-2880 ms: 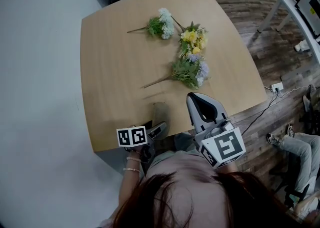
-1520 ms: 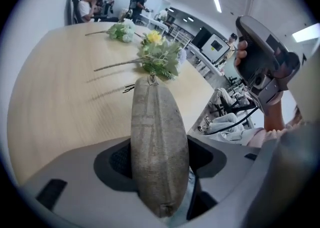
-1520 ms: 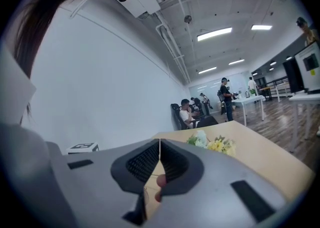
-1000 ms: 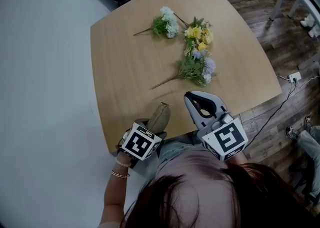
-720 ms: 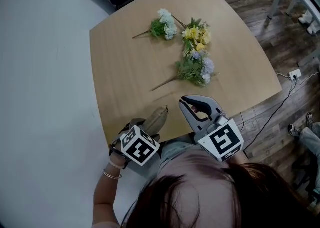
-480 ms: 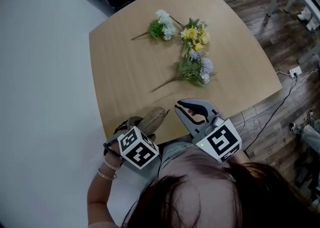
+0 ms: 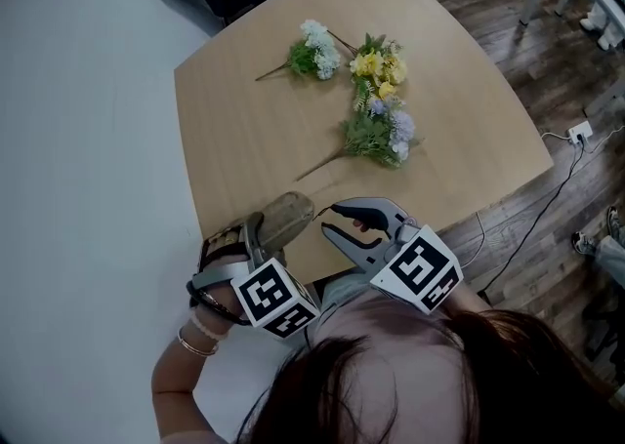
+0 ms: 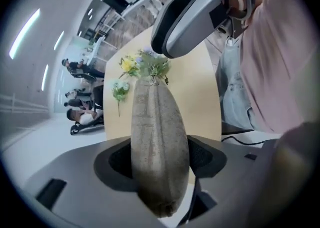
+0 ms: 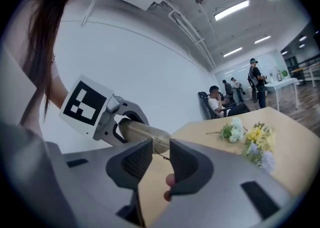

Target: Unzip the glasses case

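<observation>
**A:** Where are we at?

**B:** We've got the left tongs (image 8: 160,161) clamped on the glasses case (image 8: 159,137), lower left in the head view, over the surface (image 7: 244,130) edge. Right tongs (image 9: 155,158) are apart around what looks like the zip pull (image 9: 162,155). Next we pinch it and pull.

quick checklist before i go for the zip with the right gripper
1. Left gripper clamped on the glasses case: ok, jaws pressed on both its sides.
2. Case tip faces the right gripper: ok.
3. Right jaws apart: ok, open.
4. Thin dark zip pull between the right jaws: ok, hanging in the gap, not yet clamped.
5. Zip fully closed along the case: cannot tell.
6. Flower bunches out of the way: ok, they lie farther across the table.
</observation>
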Tool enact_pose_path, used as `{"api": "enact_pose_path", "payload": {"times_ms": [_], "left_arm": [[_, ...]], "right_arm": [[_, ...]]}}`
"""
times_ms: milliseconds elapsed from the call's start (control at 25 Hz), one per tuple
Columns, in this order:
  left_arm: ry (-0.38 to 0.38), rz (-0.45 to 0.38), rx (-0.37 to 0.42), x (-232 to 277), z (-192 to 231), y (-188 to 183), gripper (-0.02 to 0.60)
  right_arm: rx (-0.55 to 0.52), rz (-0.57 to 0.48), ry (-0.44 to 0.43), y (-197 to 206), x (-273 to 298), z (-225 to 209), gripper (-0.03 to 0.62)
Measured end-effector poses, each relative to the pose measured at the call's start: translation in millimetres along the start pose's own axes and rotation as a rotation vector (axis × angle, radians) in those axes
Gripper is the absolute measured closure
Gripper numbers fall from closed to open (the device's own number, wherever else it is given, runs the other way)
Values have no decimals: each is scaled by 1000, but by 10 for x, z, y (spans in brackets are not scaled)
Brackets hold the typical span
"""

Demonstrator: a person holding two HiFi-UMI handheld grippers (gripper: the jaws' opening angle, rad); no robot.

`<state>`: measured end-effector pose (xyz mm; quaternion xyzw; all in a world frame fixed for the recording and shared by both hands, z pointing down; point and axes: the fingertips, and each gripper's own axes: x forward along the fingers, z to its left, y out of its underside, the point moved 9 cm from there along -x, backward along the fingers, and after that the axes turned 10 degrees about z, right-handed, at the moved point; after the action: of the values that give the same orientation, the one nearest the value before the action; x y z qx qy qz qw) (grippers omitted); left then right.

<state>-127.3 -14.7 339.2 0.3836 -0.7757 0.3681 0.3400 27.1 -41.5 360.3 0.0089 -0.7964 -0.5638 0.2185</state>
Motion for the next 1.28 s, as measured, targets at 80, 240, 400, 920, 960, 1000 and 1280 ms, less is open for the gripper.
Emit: {"api": "enact_pose_path", "payload": {"times_ms": [80,240,400,920,960,1000,1280], "left_arm": [[-66,12,30,-69,40,-17,296],[-143,15,72,-189,103,-55,296],[-185,12,107,-273,120,-76,296],[-235,28,206,-362,108,-117,296],[-232,30,205,-359,115,-116,296],[-231,29,202,-356,125,-117,296],[-204,29,190,-294,168,-107,296]], "right_arm": [[19,0,-14,-12,26,2,492],[23,5,-24,-43,81,-2,469],[20,1,-33,-60,109,9,440],[-69,26,48,-51,164,46,449],[-91,30,67,-44,163,50,469],[-106,31,81,-43,161,52,512],[-177,58,143,-15,166,42,579]]}}
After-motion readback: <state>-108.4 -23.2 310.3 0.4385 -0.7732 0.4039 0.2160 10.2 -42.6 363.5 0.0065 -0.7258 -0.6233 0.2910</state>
